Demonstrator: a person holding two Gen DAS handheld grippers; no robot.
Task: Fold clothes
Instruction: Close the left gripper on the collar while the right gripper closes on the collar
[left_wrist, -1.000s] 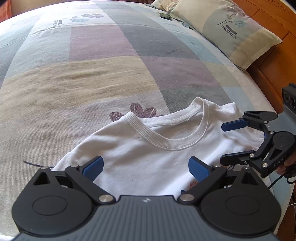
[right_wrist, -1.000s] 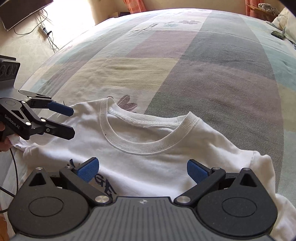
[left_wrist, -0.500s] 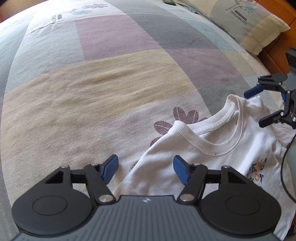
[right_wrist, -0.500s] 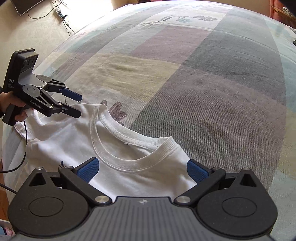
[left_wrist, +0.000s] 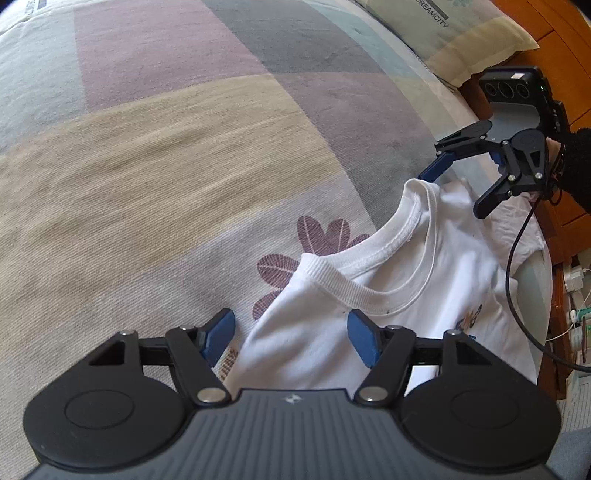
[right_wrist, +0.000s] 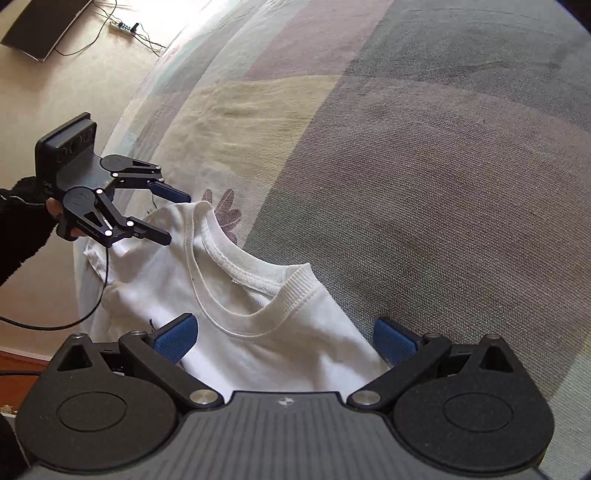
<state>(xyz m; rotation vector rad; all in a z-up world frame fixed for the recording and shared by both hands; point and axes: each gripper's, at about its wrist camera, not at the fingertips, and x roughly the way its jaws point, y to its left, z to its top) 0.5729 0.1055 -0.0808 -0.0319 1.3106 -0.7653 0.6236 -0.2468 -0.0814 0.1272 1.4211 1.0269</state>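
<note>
A white T-shirt with a ribbed collar lies near the bed's edge, neck toward the middle of the bed. My left gripper hovers over one shoulder; its jaws are opening, and the shoulder's edge lies between the blue pads without being pressed. In the right wrist view that left gripper sits at the far shoulder. My right gripper stands open over the other shoulder, cloth below and between its pads. From the left wrist view the right gripper is beside the collar's far end.
A patchwork bed cover spreads ahead. A pillow and wooden headboard lie at the upper right. A black cable hangs over the shirt. A dark-sleeved hand holds the left gripper. Floor with a power strip lies off the bed.
Both grippers have moved apart from the shirt's middle to its two shoulders and tipped downward. The left gripper's jaws have narrowed from wide open.
</note>
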